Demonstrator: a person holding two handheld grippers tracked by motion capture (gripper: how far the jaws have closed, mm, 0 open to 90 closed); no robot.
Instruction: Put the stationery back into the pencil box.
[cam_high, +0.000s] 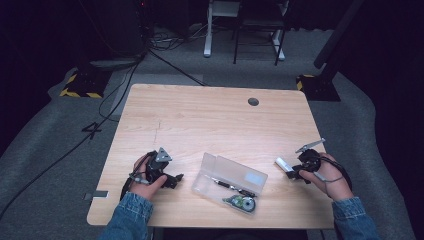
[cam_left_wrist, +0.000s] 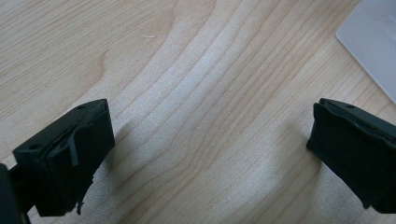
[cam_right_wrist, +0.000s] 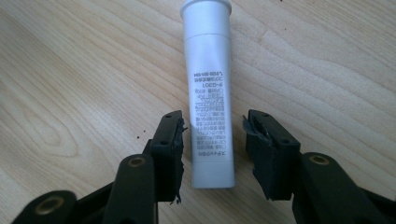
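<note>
The white tube (cam_right_wrist: 208, 93) lies flat on the table (cam_high: 200, 120) at its near right, its long axis running straight out along the right gripper (cam_right_wrist: 212, 140), capped end away. Its blunt end sits between the two jaws, which stand released with a gap showing on each side, so closing should catch it across its width. To the left, mid-table, rests an open clear case (cam_high: 230, 182). The left gripper (cam_left_wrist: 210, 154), well apart at the near left, hangs wide open over bare wood.
</note>
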